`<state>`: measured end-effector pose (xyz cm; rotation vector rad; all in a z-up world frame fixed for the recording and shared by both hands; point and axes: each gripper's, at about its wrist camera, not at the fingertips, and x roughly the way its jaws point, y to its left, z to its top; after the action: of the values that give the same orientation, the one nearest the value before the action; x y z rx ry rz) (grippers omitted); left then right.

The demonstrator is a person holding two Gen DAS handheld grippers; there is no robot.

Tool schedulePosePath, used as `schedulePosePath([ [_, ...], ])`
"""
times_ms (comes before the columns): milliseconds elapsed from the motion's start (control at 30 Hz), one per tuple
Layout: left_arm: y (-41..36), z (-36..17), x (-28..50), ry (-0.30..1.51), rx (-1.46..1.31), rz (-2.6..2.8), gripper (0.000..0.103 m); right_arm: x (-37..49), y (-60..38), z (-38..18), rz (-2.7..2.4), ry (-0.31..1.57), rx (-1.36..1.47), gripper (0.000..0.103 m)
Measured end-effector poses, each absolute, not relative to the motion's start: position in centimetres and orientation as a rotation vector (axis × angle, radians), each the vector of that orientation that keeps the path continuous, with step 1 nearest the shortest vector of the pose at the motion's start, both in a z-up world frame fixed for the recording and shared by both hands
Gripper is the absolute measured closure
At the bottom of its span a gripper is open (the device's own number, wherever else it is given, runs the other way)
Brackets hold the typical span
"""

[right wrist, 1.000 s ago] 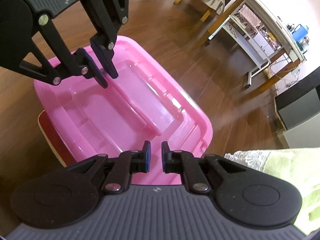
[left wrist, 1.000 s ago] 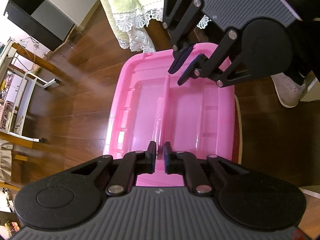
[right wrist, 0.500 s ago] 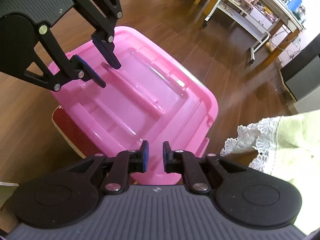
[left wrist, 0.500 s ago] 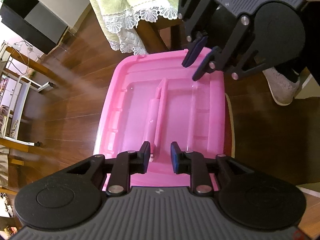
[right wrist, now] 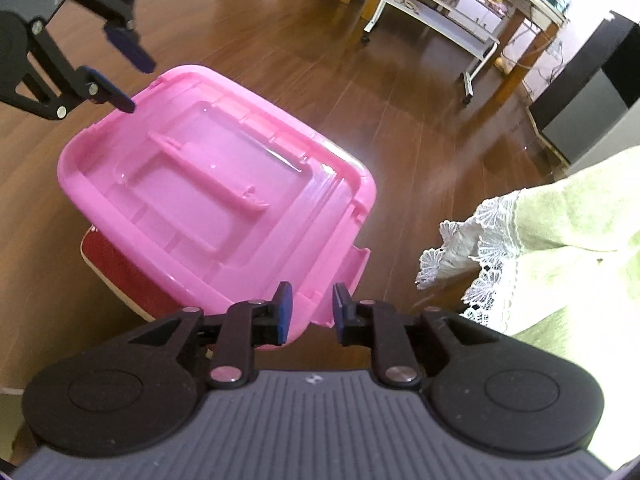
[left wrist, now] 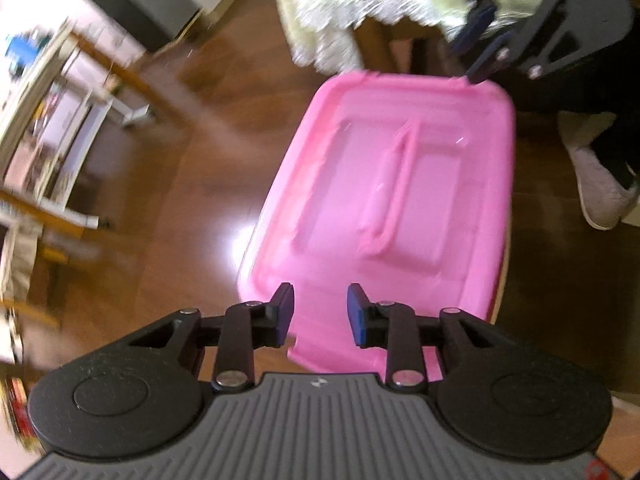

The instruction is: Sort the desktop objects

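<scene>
A pink plastic storage box lid point(left wrist: 400, 184) with a moulded bar handle point(left wrist: 392, 188) lies flat below me. My left gripper point(left wrist: 320, 312) hovers open over the lid's near short edge, holding nothing. My right gripper point(left wrist: 480, 48) hangs beyond the far edge, also apart from the lid. In the right wrist view the same lid point(right wrist: 208, 184) fills the middle, with its side latch tab point(right wrist: 344, 276) just ahead of my open right gripper point(right wrist: 310, 308). The left gripper point(right wrist: 124, 76) shows at the top left, above the lid's far corner.
A dark red surface with a pale rim point(right wrist: 120, 268) lies under the pink box. A green lace-edged tablecloth point(right wrist: 560, 240) hangs close on the right. A white wheeled shelf point(right wrist: 460, 20) and black cabinet point(right wrist: 592, 100) stand further off. A person's slipper point(left wrist: 596, 184) rests on the wooden floor.
Both grippers have lifted up and away from the lid's handle toward opposite short edges. Their fingers have spread wider. The left wrist view is motion-blurred now.
</scene>
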<state>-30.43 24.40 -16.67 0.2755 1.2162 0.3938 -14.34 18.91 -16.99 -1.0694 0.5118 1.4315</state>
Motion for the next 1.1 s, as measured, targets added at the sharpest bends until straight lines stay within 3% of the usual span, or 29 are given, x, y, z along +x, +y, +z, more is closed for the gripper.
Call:
schedulePosePath([
  [333, 25.8, -17.4, -31.4, 1.204, 0.104, 0.413, 0.067, -14.6, 20.1, -18.0, 1.457, 0.637, -1.043, 0.086],
  [467, 26.4, -17.2, -32.1, 1.193, 0.030, 0.427, 0.067, -14.7, 20.4, -18.3, 1.452, 0.641, -1.050, 0.081],
  [1100, 26.6, -17.4, -31.6, 1.204, 0.056, 0.434, 0.067, -14.5, 21.0, -18.1, 1.427, 0.681, -1.022, 0.080],
])
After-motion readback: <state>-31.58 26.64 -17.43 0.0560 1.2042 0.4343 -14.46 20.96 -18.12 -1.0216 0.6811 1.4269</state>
